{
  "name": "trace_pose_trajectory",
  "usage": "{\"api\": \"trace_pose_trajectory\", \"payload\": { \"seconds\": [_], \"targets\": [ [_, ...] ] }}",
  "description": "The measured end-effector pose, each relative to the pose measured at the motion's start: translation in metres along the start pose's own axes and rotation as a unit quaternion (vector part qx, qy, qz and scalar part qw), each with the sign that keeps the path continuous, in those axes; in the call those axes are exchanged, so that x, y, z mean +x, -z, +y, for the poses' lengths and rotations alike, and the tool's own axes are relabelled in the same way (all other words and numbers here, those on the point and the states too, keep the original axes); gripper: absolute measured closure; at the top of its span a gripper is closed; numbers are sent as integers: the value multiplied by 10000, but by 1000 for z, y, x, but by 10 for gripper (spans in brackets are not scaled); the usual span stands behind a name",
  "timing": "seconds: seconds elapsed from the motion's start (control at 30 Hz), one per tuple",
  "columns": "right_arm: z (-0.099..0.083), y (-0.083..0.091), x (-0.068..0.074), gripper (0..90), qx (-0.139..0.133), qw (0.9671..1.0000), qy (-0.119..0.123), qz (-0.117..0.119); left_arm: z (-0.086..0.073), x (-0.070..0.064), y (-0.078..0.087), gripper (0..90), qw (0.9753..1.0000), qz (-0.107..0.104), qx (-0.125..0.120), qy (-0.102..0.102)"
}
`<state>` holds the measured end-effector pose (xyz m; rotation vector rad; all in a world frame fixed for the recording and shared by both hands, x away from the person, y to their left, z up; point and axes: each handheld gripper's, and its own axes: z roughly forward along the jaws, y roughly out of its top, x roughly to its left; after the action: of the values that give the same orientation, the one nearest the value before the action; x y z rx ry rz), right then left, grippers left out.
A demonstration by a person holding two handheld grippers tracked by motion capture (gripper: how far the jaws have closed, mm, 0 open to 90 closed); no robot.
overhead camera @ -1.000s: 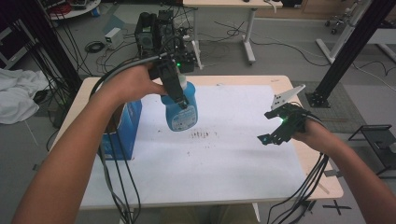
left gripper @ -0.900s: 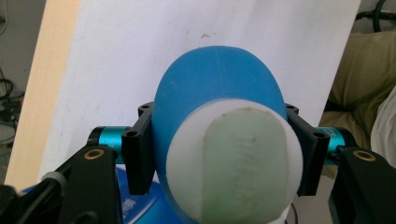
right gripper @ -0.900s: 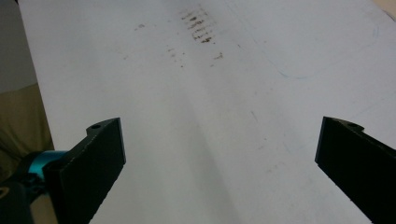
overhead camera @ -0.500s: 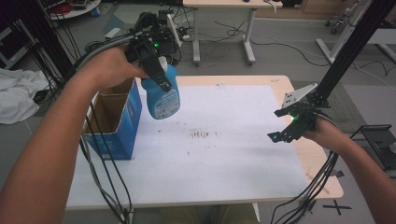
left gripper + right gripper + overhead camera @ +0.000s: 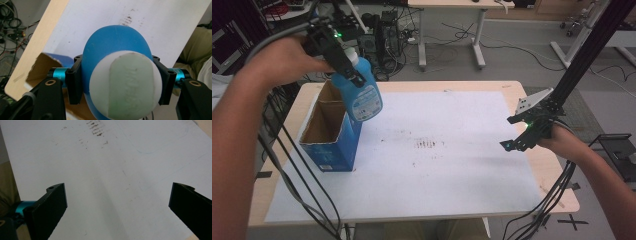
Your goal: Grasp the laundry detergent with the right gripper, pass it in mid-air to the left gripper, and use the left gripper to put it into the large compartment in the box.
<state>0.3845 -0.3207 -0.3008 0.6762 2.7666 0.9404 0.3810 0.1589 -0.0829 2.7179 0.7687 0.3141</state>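
High view: my left claw [image 5: 343, 60] grips a blue bottle [image 5: 361, 95] by its upper part, near the white cap, and holds it tilted in the air. The bottle hangs below that claw, over the near rim of an open blue cardboard box [image 5: 328, 135] that stands on the bench [image 5: 452, 195]. Nothing of the bottle has entered the box yet. My right claw [image 5: 518, 134] hovers well apart at the far side of the bench, jaws spread and holding nothing.

Left gripper view: both jaws of my left claw [image 5: 117, 82] press against the sides of the bottle [image 5: 110, 47], with its white cap [image 5: 126, 85] facing me. Beyond it lies the box's open corner [image 5: 40, 67] and the white sheet on the bench.

Right gripper view: my right claw [image 5: 117, 207] stands wide over bare white sheet [image 5: 107, 165] with faint dark smudges.

By my judgement, the pick-up is done and the carry nearly so; lowering the bottle into the box and letting go remain.
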Motion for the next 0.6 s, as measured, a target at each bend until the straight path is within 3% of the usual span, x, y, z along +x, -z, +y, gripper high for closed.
{"api": "trace_pose_trajectory", "payload": {
  "seconds": [0.07,0.13,0.23,0.3,0.33,0.6],
  "targets": [
    [1,1,0,7,73,10000,-40,-18,-7,7,7,376,9999,75,63,-33],
    [2,1,-1,7,83,9999,-60,-8,-16,12,12,376,9998,79,1,165],
    [3,1,-3,7,75,10000,12,15,-27,19,18,376,9995,140,38,269],
    [3,2,-2,7,138,9999,-73,26,-33,25,20,376,9994,182,118,272],
    [3,2,-4,7,141,9999,35,13,-37,26,20,376,9992,211,65,318],
    [5,5,-5,7,259,9997,-9,-37,-54,39,14,376,9985,189,168,477]
  ]
}}
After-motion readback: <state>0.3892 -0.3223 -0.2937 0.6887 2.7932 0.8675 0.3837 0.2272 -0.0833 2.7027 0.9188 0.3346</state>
